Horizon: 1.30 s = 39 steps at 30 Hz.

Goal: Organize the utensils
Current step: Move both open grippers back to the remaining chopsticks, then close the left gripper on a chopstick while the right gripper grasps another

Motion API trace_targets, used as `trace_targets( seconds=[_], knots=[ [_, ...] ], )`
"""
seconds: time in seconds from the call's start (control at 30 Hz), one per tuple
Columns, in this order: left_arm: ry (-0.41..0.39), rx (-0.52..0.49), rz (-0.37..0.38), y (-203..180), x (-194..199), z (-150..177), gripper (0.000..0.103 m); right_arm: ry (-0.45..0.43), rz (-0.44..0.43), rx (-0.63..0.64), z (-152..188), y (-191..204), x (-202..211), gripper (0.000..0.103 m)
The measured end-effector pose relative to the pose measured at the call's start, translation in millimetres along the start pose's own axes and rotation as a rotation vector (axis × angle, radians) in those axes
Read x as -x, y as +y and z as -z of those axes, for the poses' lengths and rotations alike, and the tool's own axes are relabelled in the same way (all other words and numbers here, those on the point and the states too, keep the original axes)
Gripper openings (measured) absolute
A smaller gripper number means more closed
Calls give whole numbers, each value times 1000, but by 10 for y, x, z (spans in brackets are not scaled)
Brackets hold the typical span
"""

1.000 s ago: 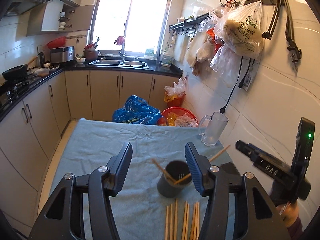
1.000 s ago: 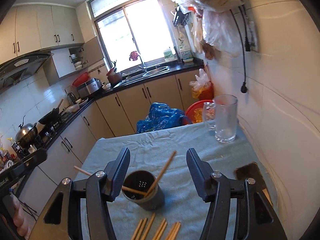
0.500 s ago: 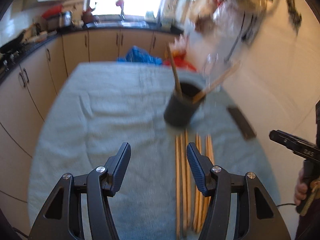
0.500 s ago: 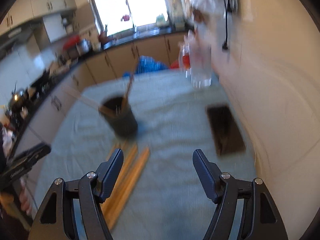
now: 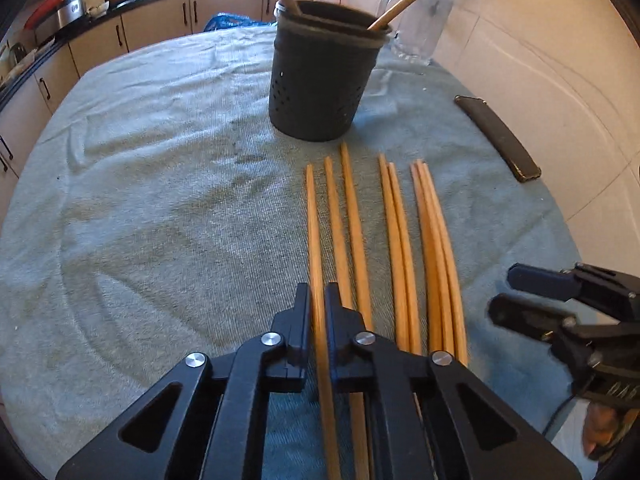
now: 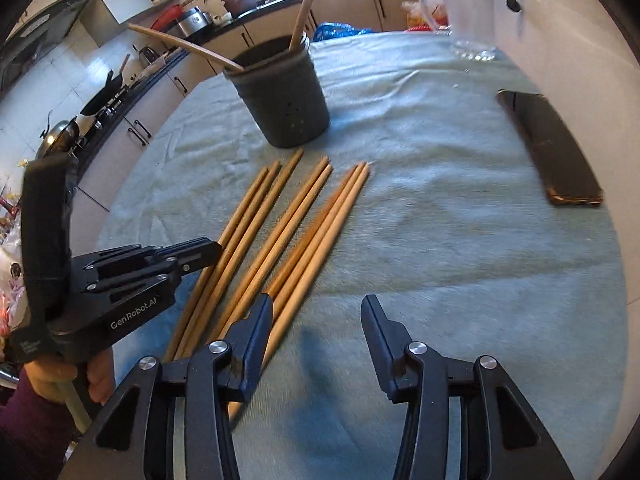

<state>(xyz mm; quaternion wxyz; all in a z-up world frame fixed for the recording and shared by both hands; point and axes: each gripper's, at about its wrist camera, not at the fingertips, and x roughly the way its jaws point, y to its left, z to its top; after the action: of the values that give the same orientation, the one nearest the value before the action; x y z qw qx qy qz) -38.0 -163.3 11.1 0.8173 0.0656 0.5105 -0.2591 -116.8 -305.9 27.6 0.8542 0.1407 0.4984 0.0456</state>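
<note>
Several wooden chopsticks lie side by side on the grey-blue cloth in front of a dark perforated utensil holder that holds two chopsticks. My left gripper is shut on the leftmost chopstick, low on the cloth. It also shows in the right wrist view at the left. My right gripper is open and empty, its left finger beside the rightmost chopsticks. The holder stands beyond them.
A black phone lies on the cloth at the right, near the tiled wall. A clear glass mug stands at the far right corner. Kitchen cabinets and counter run along the left and back.
Both grippers have dropped from high above the table to the cloth. My left gripper has shut on the leftmost chopstick. My right gripper has stayed open.
</note>
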Motion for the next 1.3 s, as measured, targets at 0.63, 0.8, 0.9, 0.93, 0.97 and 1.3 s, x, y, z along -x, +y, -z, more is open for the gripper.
trace_targets(
  seconds=[0.63,0.8,0.9,0.93,0.97,1.3],
  knots=[
    [4,192,26,450,125,43,6,-1,150,88,67,291,-183,36],
    [7,225,52,521,152,75,7,5,225,124,59,390,-223,21],
    [38,271,81,615,213,154,6,35,250,109,50,313,-195,16],
    [48,281,88,634,216,169,6,47,262,101,59,264,-170,16],
    [62,290,95,671,238,192,7,55,268,95,69,226,-153,16],
    [98,289,80,739,127,-30,14,85,217,31,-93,-2,-139,31]
  ],
)
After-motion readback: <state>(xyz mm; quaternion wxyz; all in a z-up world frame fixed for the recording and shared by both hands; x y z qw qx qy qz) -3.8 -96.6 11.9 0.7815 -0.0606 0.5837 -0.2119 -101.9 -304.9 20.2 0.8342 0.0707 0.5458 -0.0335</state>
